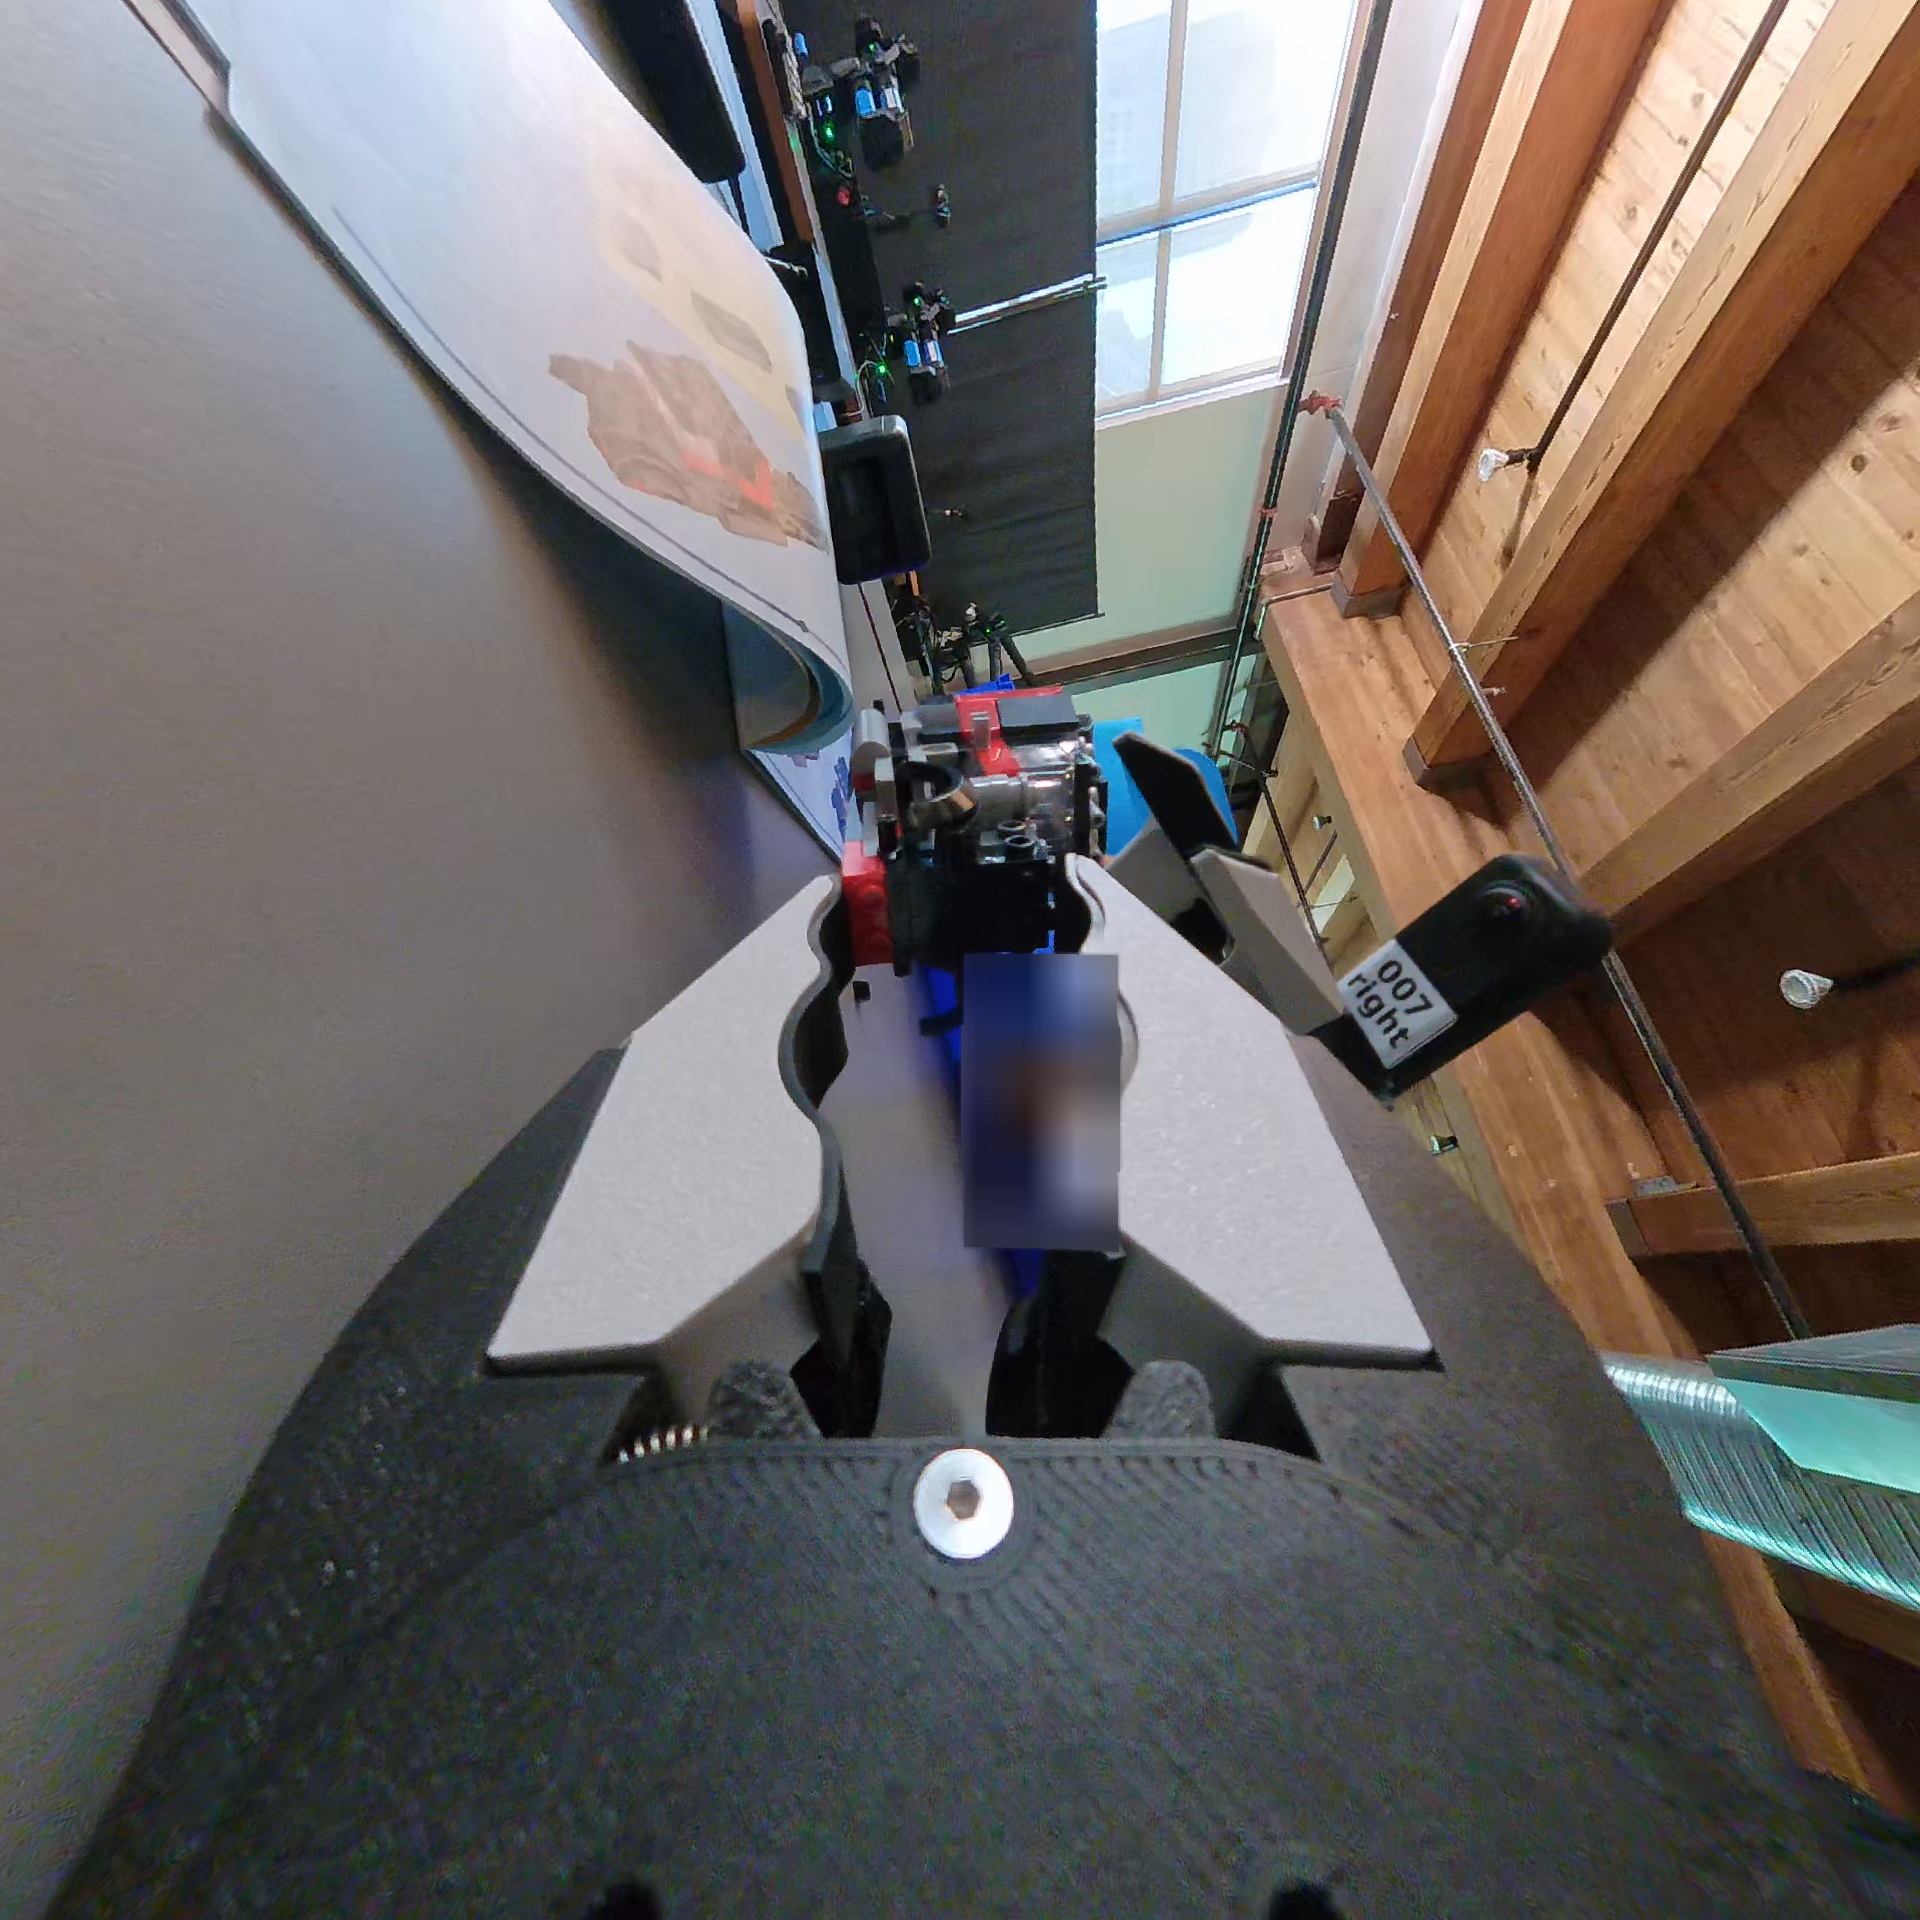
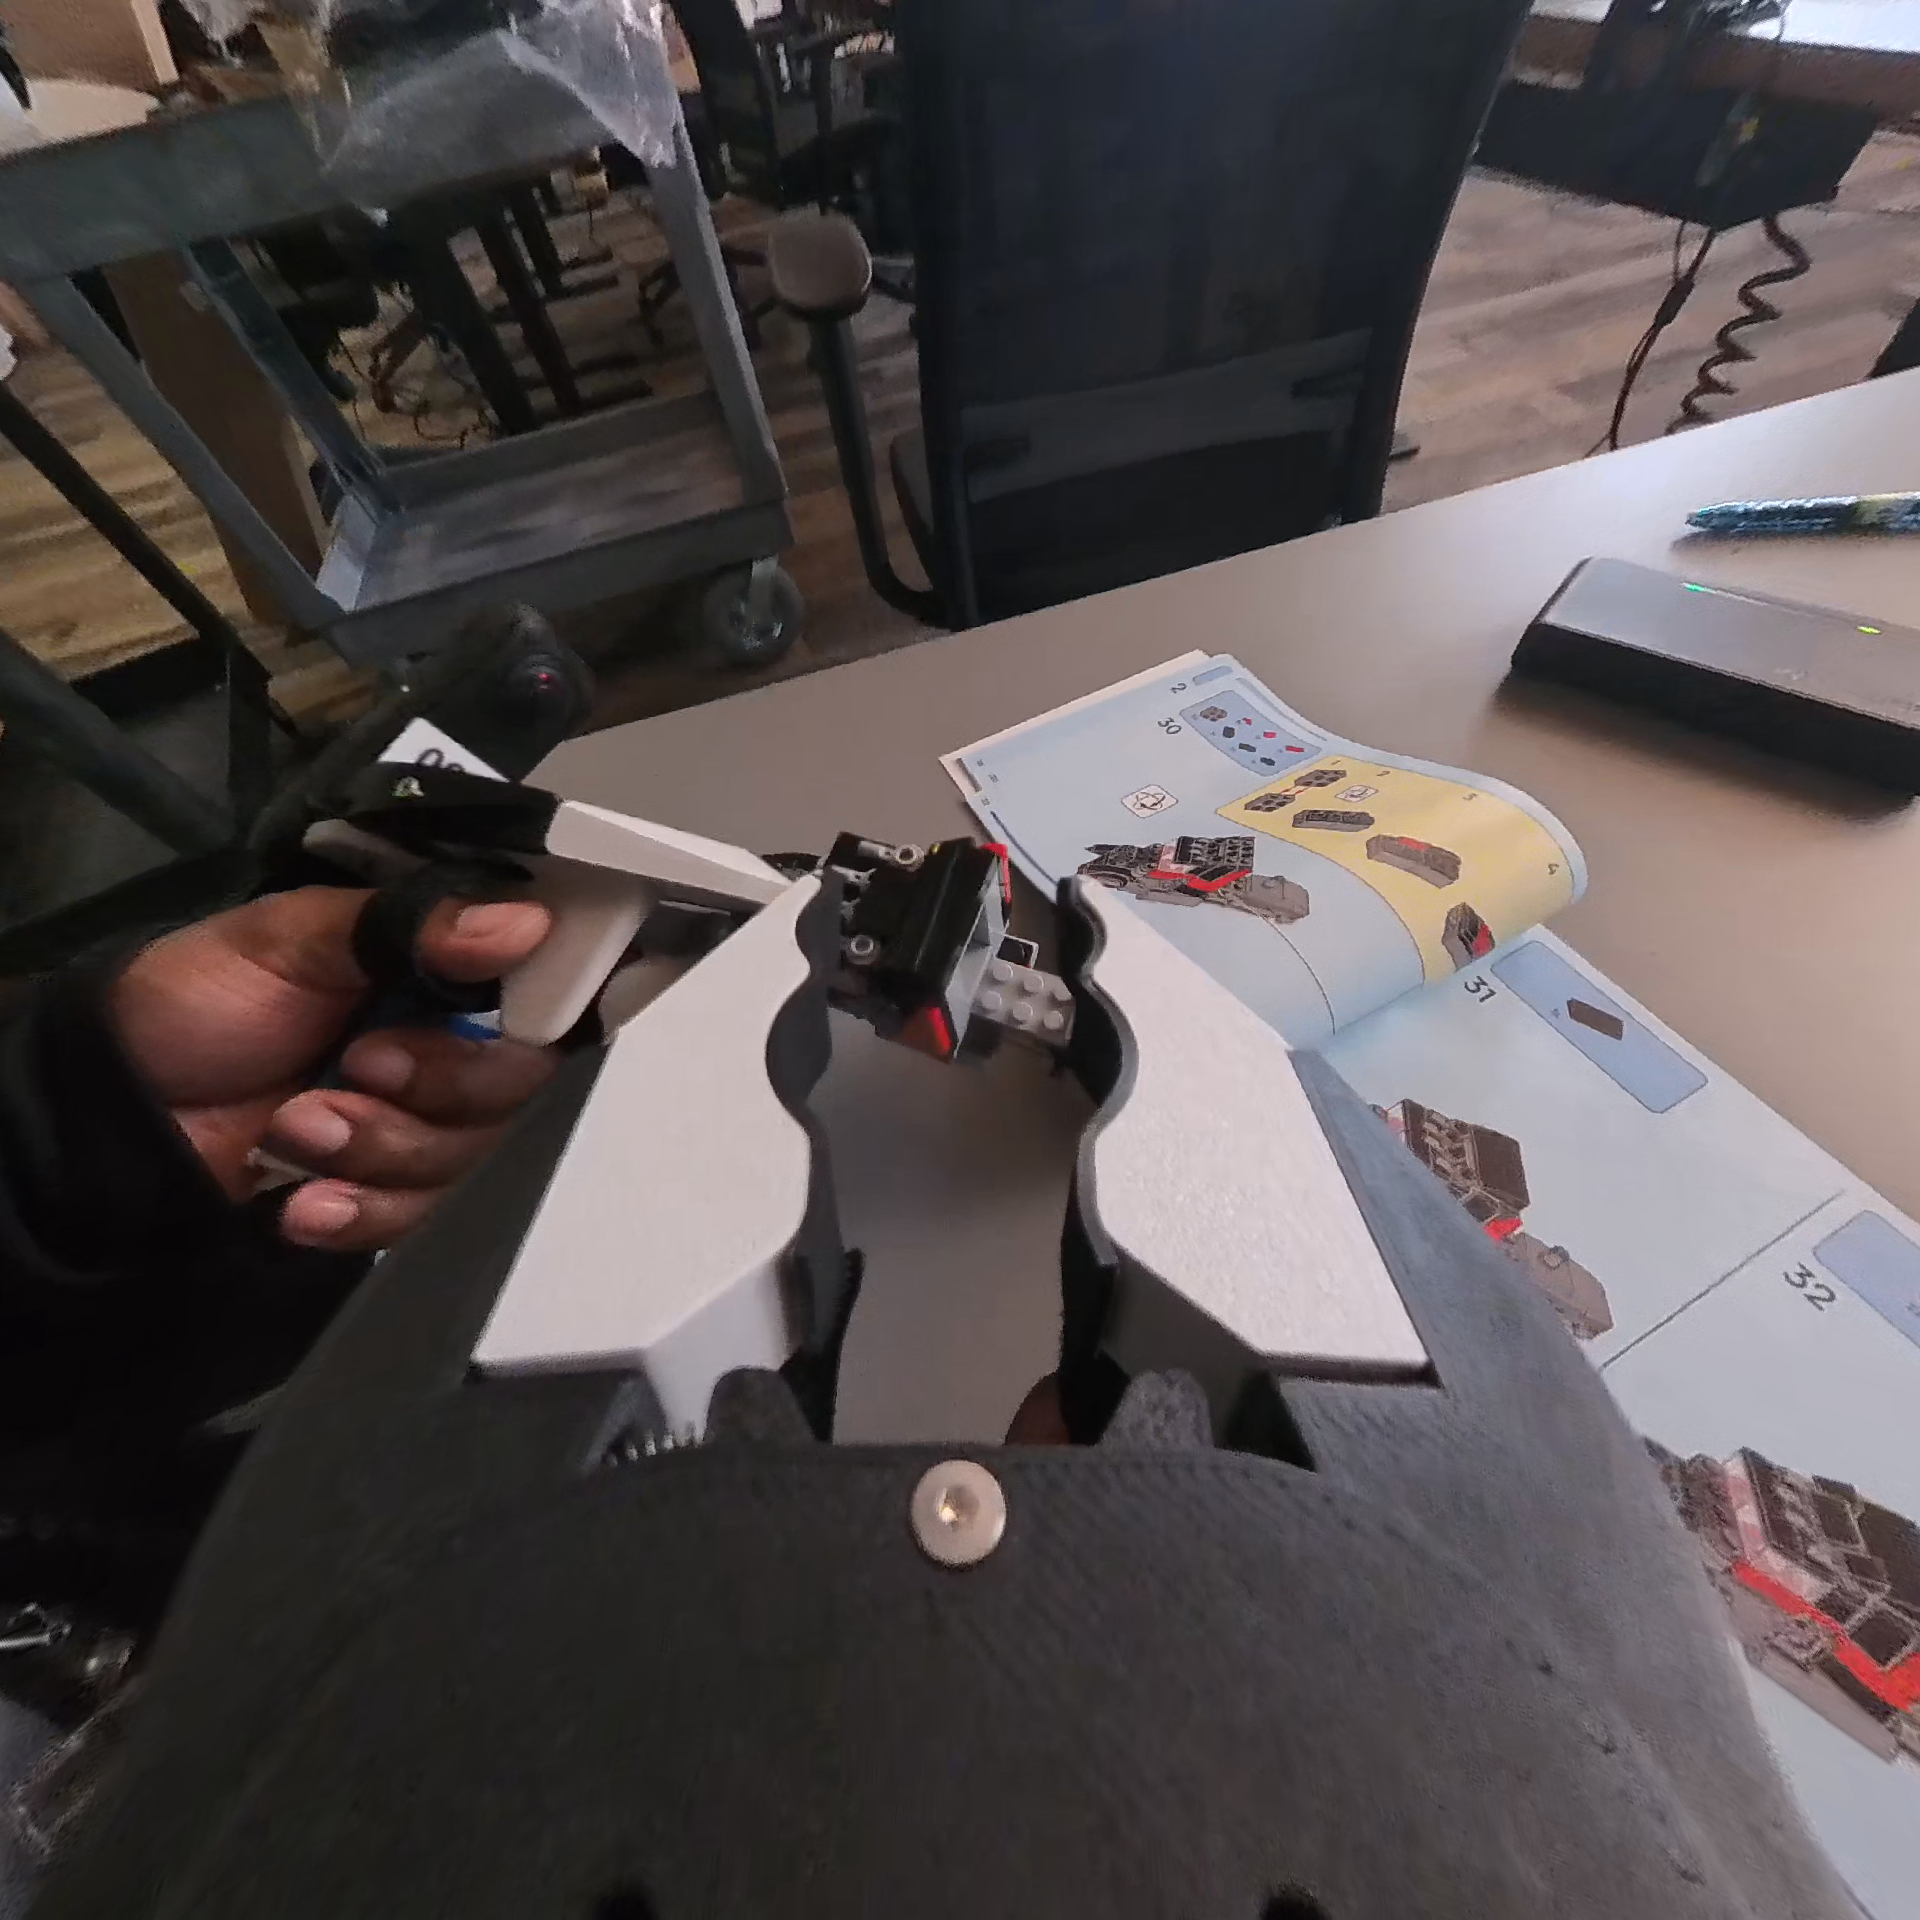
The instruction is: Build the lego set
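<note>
A partly built lego model (image 1: 966, 831) of black, red and grey bricks is held in the air above the grey table (image 2: 1714, 914). My left gripper (image 1: 956, 894) is shut on it, one fingertip on a red brick and the other on black parts. In the right wrist view the model (image 2: 935, 956) fills the gap between the tips of my right gripper (image 2: 948, 904), which is shut on it; a light grey studded plate (image 2: 1029, 997) touches the right pad. The left gripper (image 2: 623, 862), held by a hand (image 2: 312, 1039), comes in from the left. The right gripper (image 1: 1226, 883) also shows in the left wrist view.
The open instruction booklet (image 2: 1351, 852) lies on the table just right of the model and also shows in the left wrist view (image 1: 623, 416). A black flat device (image 2: 1714, 665) and a pen (image 2: 1808, 514) lie far right. A chair (image 2: 1143, 312) and a cart (image 2: 468, 436) stand beyond the table edge. From either gripper's tips it is about 30 cm to the black flat device (image 2: 1714, 665).
</note>
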`<control>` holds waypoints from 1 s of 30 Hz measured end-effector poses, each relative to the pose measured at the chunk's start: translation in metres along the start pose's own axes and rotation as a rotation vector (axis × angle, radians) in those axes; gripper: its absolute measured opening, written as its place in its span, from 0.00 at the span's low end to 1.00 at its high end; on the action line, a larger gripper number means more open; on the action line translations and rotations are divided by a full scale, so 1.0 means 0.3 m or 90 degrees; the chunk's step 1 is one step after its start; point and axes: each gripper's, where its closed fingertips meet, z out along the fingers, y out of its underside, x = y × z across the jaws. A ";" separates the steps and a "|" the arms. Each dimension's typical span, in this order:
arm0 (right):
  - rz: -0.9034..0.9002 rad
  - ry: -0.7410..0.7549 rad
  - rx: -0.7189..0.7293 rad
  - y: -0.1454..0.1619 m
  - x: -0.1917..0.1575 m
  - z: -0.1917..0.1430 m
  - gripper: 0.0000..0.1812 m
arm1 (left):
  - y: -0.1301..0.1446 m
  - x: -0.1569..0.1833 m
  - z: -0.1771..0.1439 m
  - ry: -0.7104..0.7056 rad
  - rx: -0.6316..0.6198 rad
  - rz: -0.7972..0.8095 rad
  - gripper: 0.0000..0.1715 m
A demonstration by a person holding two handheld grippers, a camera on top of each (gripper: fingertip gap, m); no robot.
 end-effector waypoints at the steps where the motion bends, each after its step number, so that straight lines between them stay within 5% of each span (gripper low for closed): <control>1: 0.002 0.005 0.010 0.003 0.002 -0.007 0.24 | 0.001 0.000 0.000 0.000 -0.001 0.001 0.23; 17: -0.013 0.058 0.054 0.063 0.048 -0.151 0.24 | 0.039 0.014 -0.032 -0.007 -0.002 0.001 0.23; 30: 0.046 0.037 0.023 0.194 0.087 -0.277 0.23 | 0.222 -0.014 -0.006 -0.078 -0.023 0.038 0.23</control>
